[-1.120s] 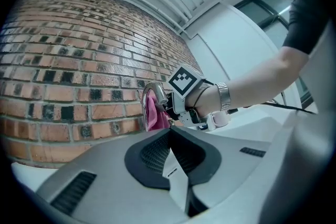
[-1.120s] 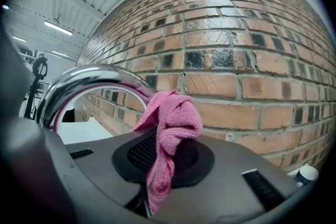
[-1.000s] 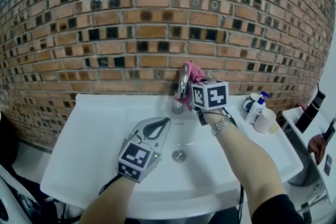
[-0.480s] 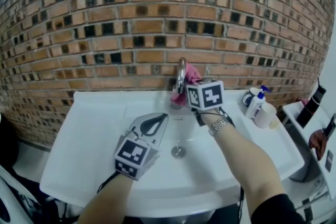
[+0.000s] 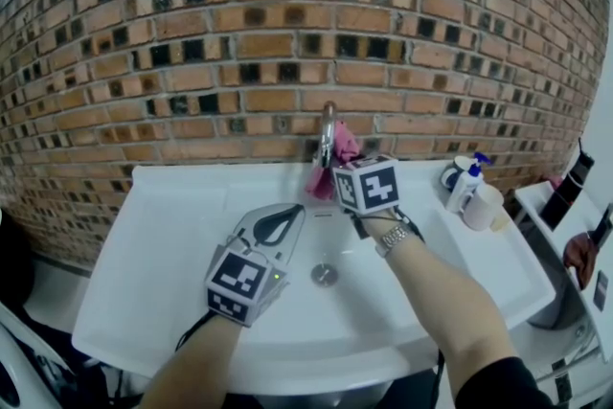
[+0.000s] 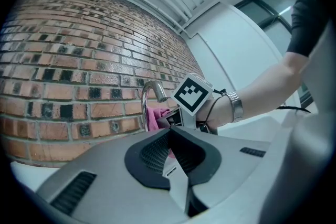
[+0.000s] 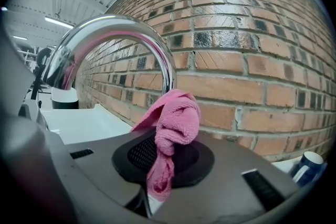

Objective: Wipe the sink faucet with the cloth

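One white sink, one curved chrome faucet, one pink cloth and two handheld grippers, seen from above against a brick wall; the right gripper has its jaws pressed nearly together, pinching the cloth, which bunches out of the tips and lies against the faucet's upright neck, just below the arch; a loose corner hangs down on the faucet's left side; the left gripper hovers over the basin, apart from the faucet, its jaws closed tip to tip with nothing between them; the round drain shows below, between the two arms; a watch sits on the right wrist; on the sink's right rim stand one pump bottle with a blue top and one white cup, well clear of the faucet.
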### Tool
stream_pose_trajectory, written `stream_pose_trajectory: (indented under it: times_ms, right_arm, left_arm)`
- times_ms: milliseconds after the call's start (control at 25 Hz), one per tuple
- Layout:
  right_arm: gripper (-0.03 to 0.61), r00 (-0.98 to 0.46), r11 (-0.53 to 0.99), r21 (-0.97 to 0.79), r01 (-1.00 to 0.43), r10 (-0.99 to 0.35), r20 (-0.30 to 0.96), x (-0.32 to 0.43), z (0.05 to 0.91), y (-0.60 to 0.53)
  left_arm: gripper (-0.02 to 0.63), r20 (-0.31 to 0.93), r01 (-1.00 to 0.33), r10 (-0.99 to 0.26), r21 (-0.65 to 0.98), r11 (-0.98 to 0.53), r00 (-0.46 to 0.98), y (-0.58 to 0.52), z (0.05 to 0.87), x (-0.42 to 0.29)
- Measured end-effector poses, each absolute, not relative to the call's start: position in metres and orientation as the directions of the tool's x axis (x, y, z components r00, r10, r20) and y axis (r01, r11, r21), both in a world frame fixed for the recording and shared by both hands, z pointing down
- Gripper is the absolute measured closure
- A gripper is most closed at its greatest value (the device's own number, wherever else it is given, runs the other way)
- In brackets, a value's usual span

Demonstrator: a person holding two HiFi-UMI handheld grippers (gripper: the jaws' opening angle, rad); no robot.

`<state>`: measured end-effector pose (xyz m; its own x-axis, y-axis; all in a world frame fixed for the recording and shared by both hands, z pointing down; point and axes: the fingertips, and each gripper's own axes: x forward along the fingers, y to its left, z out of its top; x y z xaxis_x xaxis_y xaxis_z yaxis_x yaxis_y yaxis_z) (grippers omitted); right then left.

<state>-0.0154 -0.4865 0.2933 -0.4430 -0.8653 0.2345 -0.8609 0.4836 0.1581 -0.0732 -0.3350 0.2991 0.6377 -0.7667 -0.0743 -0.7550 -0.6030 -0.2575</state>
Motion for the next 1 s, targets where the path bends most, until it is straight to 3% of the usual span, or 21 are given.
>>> stream_pose_trajectory:
  times_ms: [1000]
  right_arm:
    - [0.531, -0.423, 0.492, 0.208, -0.845, -0.854, 0.304, -0.016, 0.351, -0.471]
  left_arm:
    - [0.607, -0.067, -0.746, -0.761, -0.265, -0.611, 0.646, -0.335, 0.303, -0.073]
